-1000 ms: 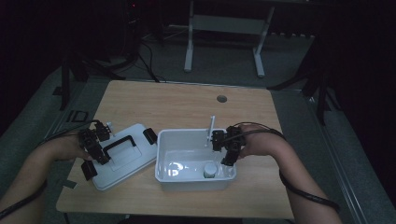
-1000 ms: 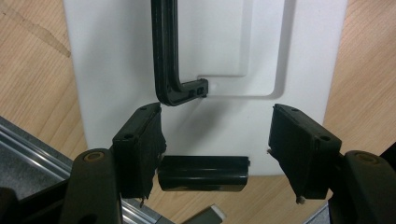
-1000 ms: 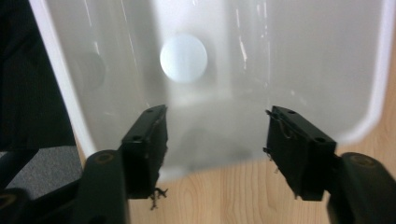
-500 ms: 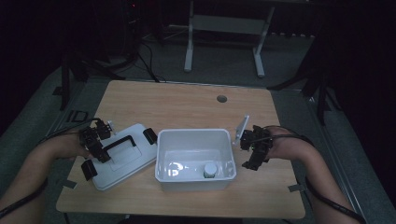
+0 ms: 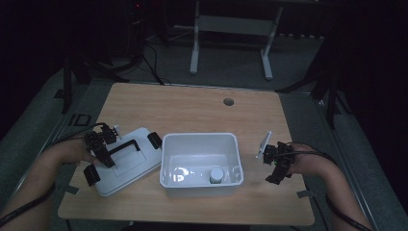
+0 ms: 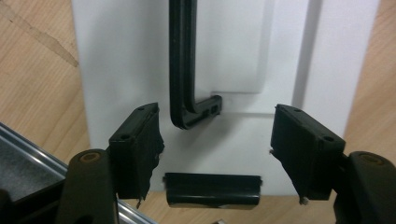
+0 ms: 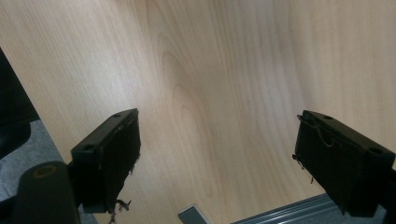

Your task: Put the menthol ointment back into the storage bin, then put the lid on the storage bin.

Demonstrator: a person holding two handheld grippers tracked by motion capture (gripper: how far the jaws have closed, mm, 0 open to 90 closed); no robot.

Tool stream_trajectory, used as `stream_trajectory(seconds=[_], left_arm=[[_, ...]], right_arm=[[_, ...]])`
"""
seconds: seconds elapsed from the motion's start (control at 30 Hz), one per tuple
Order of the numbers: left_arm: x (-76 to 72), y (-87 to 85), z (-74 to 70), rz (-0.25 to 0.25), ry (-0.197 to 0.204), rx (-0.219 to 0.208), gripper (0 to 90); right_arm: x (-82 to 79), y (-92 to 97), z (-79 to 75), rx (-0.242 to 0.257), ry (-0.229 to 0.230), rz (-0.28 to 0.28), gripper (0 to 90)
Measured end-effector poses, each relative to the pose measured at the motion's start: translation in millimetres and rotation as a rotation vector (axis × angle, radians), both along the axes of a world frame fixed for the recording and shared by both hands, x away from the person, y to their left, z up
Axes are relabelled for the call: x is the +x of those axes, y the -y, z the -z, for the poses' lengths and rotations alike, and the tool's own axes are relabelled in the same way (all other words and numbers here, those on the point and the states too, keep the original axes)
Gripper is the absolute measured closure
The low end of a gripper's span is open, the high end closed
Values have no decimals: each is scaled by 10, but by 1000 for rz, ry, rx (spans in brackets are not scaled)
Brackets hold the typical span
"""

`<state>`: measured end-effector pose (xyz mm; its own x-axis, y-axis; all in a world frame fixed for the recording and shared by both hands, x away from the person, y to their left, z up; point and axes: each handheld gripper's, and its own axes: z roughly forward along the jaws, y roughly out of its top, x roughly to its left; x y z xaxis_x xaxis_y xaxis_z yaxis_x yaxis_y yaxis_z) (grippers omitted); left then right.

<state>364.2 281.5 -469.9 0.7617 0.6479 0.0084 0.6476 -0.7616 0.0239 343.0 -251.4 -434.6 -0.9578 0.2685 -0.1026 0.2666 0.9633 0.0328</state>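
Left gripper (image 6: 217, 149) is hovering over white lid (image 6: 243, 60), jaws spread wide, nothing btwn them. Black handle (image 6: 184, 70) is running up lid's centre, its bent end lying btwn jaws. Black latch (image 6: 212, 189) is sitting at lid's near edge. Wood table (image 6: 37, 84) is showing either side.

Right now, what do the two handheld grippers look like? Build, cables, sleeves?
Both are black two-jaw units. The left gripper has blocky jaws with frayed pads; the right gripper matches. A black cable trails along each forearm. The right carries a pale plate. Forearms look bare, no sleeves visible.
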Motion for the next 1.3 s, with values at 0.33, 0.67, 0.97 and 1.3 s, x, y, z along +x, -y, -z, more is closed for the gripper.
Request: stream_trajectory(seconds=[0.33, 0.67, 0.97, 1.3], left_arm=[[45, 83, 172, 48, 7, 56, 498], [57, 109, 227, 64, -37, 32, 806], [81, 119, 215, 54, -62, 36, 832], [6, 92, 72, 77, -50, 27, 834]], right_arm=[[-1, 69, 202, -14, -44, 23, 142], [7, 49, 262, -34, -56, 29, 143], [5, 43, 293, -38, -66, 27, 144], [12, 41, 253, -30, -62, 39, 145]])
